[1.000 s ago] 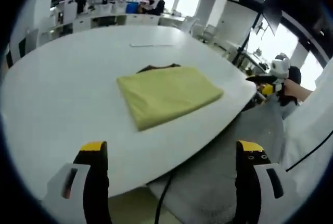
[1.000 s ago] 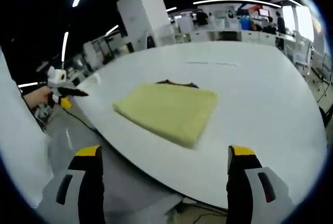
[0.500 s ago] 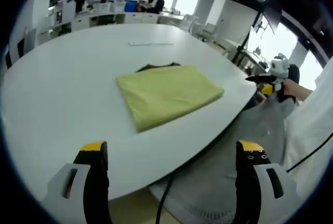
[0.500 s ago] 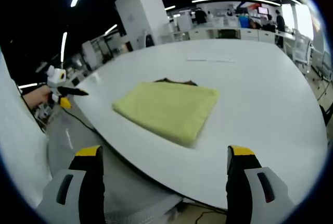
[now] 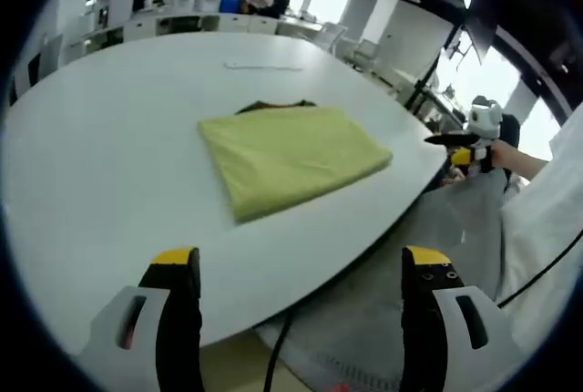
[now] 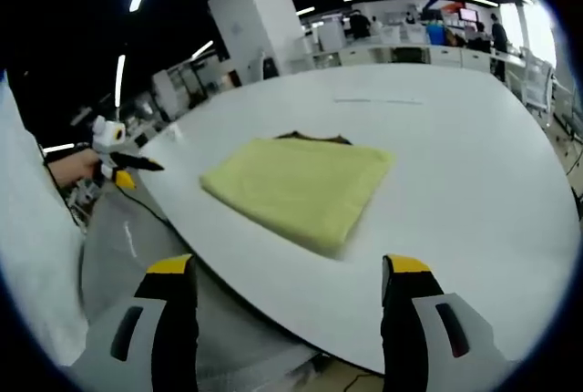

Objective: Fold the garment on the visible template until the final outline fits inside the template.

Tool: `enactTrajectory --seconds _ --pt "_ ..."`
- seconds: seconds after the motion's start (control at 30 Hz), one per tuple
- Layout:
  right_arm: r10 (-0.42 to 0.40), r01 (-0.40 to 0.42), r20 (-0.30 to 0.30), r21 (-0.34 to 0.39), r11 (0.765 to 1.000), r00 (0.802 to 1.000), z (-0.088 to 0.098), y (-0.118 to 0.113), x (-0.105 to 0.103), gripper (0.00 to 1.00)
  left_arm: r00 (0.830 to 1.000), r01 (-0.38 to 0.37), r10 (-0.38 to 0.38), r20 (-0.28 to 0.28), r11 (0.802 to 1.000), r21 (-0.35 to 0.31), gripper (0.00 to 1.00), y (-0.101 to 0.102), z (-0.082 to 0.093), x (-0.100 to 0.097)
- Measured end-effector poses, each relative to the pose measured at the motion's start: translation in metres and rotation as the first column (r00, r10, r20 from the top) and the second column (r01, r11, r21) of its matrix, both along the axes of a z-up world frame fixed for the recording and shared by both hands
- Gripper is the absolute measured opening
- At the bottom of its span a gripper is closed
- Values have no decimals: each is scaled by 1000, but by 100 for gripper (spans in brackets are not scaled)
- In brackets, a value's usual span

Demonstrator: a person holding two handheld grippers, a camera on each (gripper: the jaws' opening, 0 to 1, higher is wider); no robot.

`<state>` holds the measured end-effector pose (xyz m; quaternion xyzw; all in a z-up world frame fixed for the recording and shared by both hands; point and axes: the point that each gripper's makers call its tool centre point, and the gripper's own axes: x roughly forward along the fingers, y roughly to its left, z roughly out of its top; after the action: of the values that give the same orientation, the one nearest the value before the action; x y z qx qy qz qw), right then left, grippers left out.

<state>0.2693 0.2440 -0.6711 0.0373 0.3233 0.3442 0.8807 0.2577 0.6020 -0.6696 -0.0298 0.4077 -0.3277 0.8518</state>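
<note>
A yellow-green garment (image 5: 290,156) lies folded into a neat rectangle on the white table (image 5: 100,137), with a dark strip of template (image 5: 273,106) peeking out at its far edge. In the right gripper view the same folded garment (image 6: 299,188) rests near the table's near edge. My left gripper (image 5: 296,269) hangs open off the table's edge, well short of the cloth, nothing between its jaws. My right gripper (image 6: 287,278) is likewise open and holds nothing. Each view catches the other gripper far off: right gripper (image 5: 474,141), left gripper (image 6: 114,150).
The table edge (image 6: 228,269) curves below the cloth, with grey floor covering (image 5: 392,255) beyond it. A thin white strip (image 5: 264,67) lies on the far table. White sleeve (image 5: 547,219) at the right. Desks and people stand in the background.
Both views have shifted slightly, with the jaws a little closer together in the picture. The folded garment has not moved.
</note>
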Motion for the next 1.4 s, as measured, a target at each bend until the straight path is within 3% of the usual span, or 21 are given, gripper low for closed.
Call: enactTrajectory --seconds 0.23,0.4,0.5,0.57,0.7,1.1,1.4 --pt "21 -21 -28 1 1000 999 -15 4 5 66 1000 -4 4 -9 1000 14 79 6 -13 9" --pt "31 -31 -6 -2 1000 999 -23 3 14 57 1000 -6 6 -12 1000 16 72 5 -22 16" --pt "35 -35 -6 2 999 999 -30 2 20 48 998 -50 49 -31 998 -29 65 2 -26 24" --pt "40 -40 -5 -6 999 999 -35 2 23 46 998 -57 56 -19 998 -31 60 2 -31 29" --pt "55 -56 -14 -27 998 998 -44 0 29 40 997 -66 65 -35 998 -23 58 1 -42 36" --pt "85 -87 -37 -57 995 996 -62 0 44 29 996 -75 74 -45 997 -33 43 3 -51 56" --pt "100 -103 -59 -54 993 993 -74 7 53 21 998 -56 54 -44 997 -55 38 -2 -59 67"
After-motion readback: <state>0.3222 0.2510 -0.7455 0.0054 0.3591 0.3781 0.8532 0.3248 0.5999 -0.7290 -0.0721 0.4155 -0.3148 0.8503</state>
